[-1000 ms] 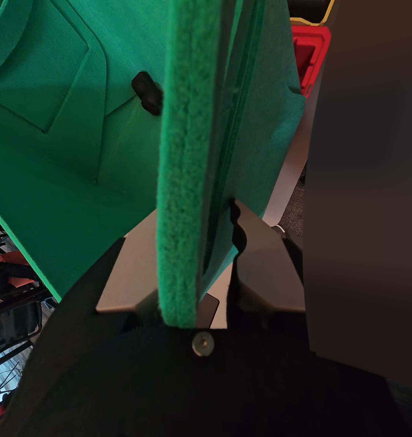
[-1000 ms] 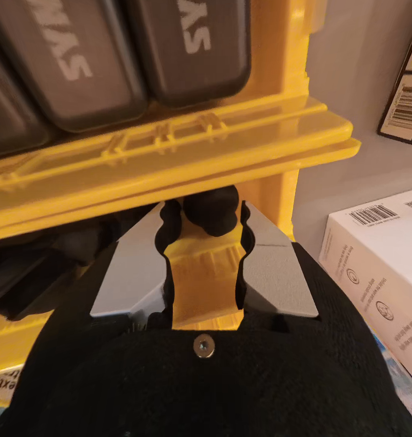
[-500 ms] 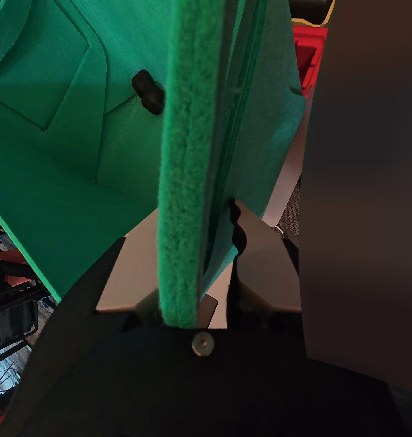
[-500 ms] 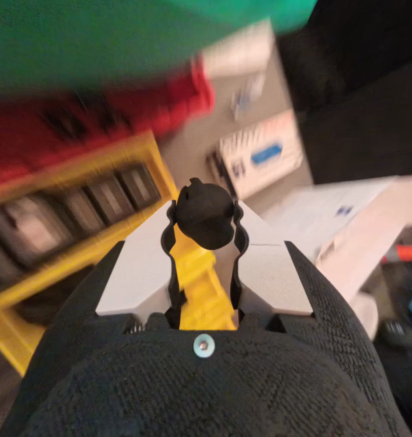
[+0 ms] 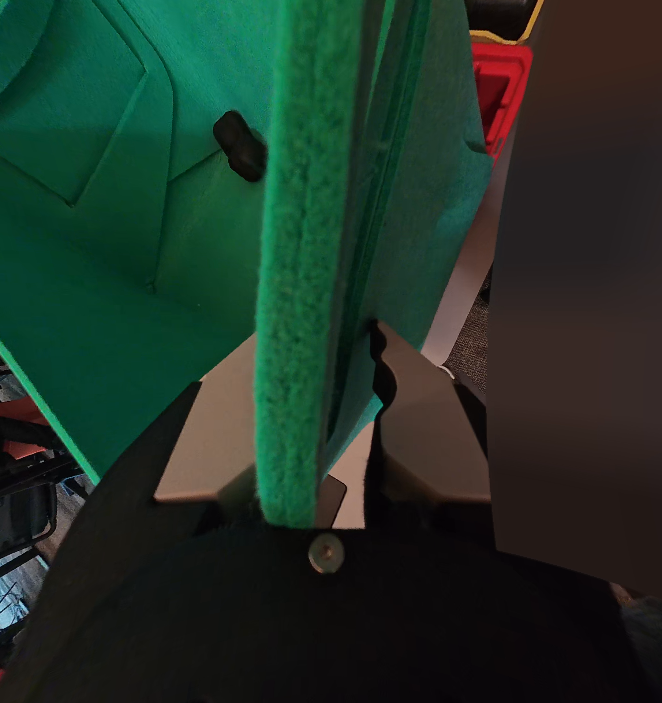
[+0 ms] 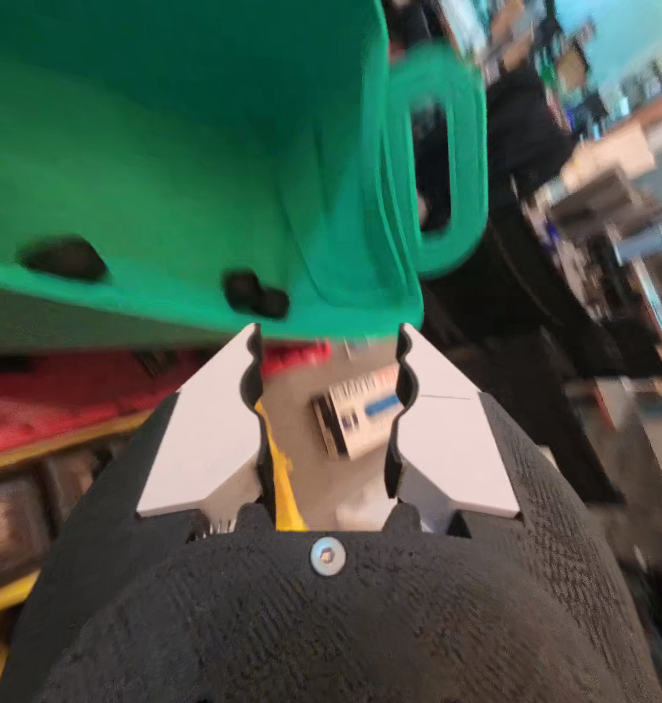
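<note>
A green felt bag hangs in front of my left gripper. The gripper is shut on the bag's thick felt edge strip, which runs upright between the fingers and hides the left fingertip. A black knob-like fastener sticks out of the bag's side. In the blurred right wrist view, my right gripper is open and empty just under the bag's lower edge. Two black spots show on the felt close above the left fingertip. The bag's loop handle is at the upper right.
A dark flat panel fills the right of the left wrist view. A red case lies above a yellow case with dark boxes. A white box with a blue mark lies on the grey table. A person in black stands behind.
My right gripper swung up from the yellow case toward the green bag. It held a black knob half a second ago and is now open without it. My left gripper barely moved.
</note>
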A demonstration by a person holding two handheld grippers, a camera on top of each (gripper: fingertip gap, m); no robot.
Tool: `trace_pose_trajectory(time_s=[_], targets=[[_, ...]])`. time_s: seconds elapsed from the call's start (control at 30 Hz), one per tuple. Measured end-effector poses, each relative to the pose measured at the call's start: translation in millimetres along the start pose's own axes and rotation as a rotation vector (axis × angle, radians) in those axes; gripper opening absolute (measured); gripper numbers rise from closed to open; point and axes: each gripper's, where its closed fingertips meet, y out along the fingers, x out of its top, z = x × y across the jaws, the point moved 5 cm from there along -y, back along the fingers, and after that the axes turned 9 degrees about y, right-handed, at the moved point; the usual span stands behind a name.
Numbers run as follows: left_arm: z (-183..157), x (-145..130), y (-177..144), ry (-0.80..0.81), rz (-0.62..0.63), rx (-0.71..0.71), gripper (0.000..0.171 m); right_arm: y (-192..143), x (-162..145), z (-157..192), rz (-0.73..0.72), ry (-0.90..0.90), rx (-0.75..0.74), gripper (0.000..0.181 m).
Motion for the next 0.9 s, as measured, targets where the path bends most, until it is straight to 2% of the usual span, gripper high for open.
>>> trace_pose_trajectory(time_s=[0.03,0.1,0.2,0.27,0.33,0.43,0.57,0.73,0.83,0.9], targets=[[0,0,1,-0.003,-0.002,0.001,0.044,-1,-33,-12,0.1,0.015,-0.056,0.062],[0,0,2,-0.002,-0.005,0.0,0.044,2,-109,-19,0.371,0.128,-0.041,0.059],[2,2,3,0.006,-0.008,-0.005,0.044,14,-211,10,0.739,0.284,0.163,0.061],[3,2,4,0.009,-0.007,-0.011,0.044,24,-256,35,0.888,0.28,0.257,0.069],[4,3,6,0.009,-0.008,-0.015,0.043,36,-283,53,0.957,0.252,0.309,0.071],[4,3,8,0.01,-0.01,-0.02,0.043,50,-308,68,1.043,0.235,0.348,0.073],[6,2,8,0.01,-0.01,-0.021,0.043,63,-315,74,1.126,0.213,0.378,0.072],[7,3,9,0.01,-0.01,-0.019,0.043,70,-338,87,1.256,0.173,0.446,0.061],[7,3,7,0.011,-0.01,-0.019,0.043,68,-333,82,1.271,0.1,0.449,0.056],[7,3,6,0.009,-0.009,-0.02,0.043,59,-314,66,1.223,0.102,0.392,0.054]])
